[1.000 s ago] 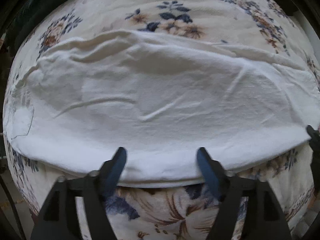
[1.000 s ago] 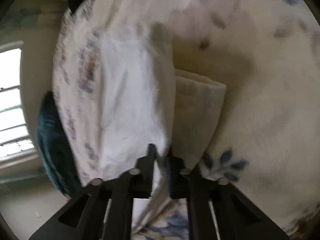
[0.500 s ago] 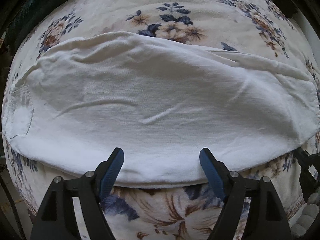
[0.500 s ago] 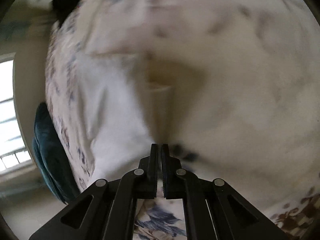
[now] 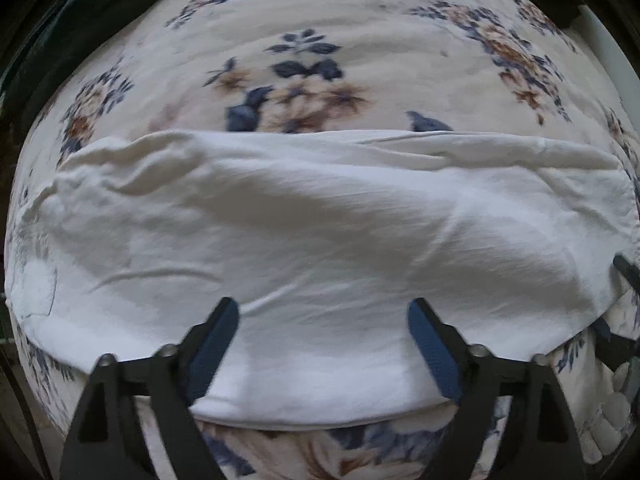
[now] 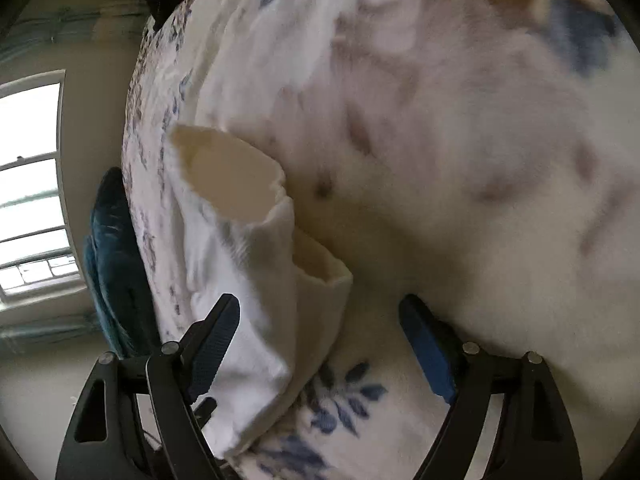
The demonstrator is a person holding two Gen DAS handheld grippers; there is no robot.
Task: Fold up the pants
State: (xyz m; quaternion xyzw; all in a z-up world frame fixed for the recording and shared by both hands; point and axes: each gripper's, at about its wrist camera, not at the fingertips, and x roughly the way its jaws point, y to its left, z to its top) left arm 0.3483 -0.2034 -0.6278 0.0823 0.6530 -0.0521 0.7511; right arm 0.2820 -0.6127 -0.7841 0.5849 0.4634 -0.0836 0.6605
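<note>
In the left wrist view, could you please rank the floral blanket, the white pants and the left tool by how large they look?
1. Floral blanket
2. White pants, nearly as large
3. Left tool, jaws opening over the pants; its nearness inflates it.

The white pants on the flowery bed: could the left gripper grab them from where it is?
Probably yes. The left gripper, jaws opening, hangs right over the white pants, nothing between.

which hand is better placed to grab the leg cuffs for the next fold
Right, probably. The right gripper sits just short of the open cuffs, fingers opening with the white pants between them. The left gripper, also opening, hovers over the middle of the pants, far from any end.
</note>
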